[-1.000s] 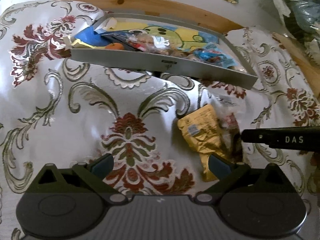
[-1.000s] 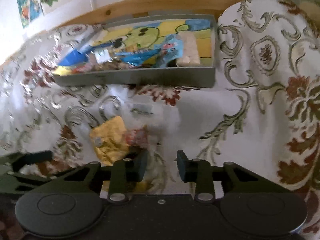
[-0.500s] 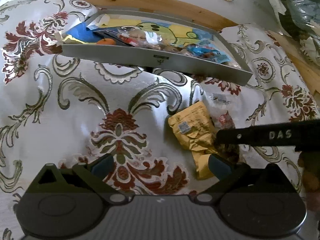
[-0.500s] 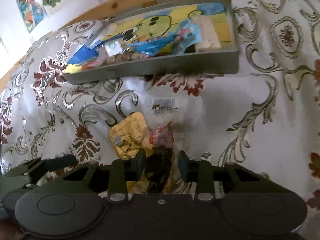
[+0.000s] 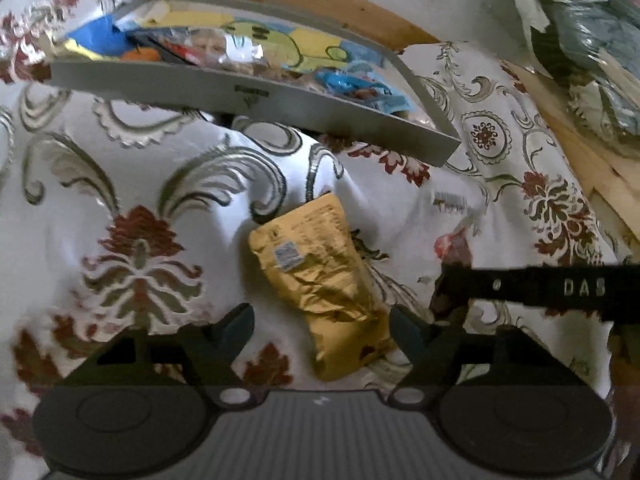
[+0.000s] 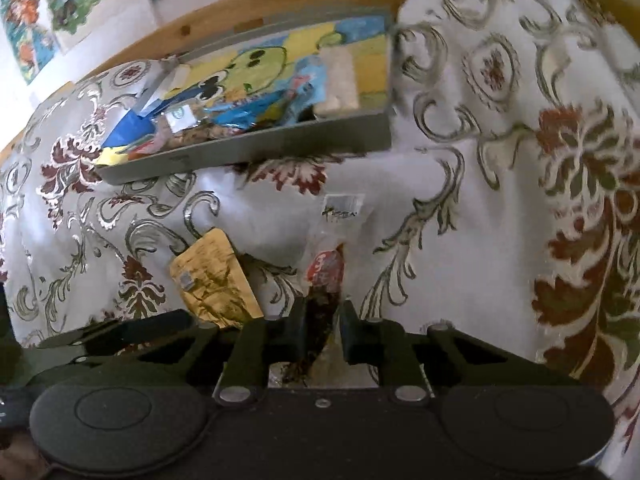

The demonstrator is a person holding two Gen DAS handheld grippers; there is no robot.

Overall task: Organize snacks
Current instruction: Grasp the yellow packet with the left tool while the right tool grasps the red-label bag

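The clear crinkly snack bag (image 6: pixel 330 276) sits pinched at its near end between the right gripper (image 6: pixel 323 330) fingers, light, soft and slippery, so a hold on the gathered film looks safest. Beside it on the embroidered cloth (image 5: pixel 120 184) lies the stiffer gold foil pouch (image 5: pixel 320 280), framed by the wide-open left gripper (image 5: pixel 320 326), with the grey tray (image 6: pixel 248 156) of snacks beyond.

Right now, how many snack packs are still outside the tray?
2: the gold pouch lies on the cloth; the clear packet beside it sits between the right gripper's fingers. None seem hidden.
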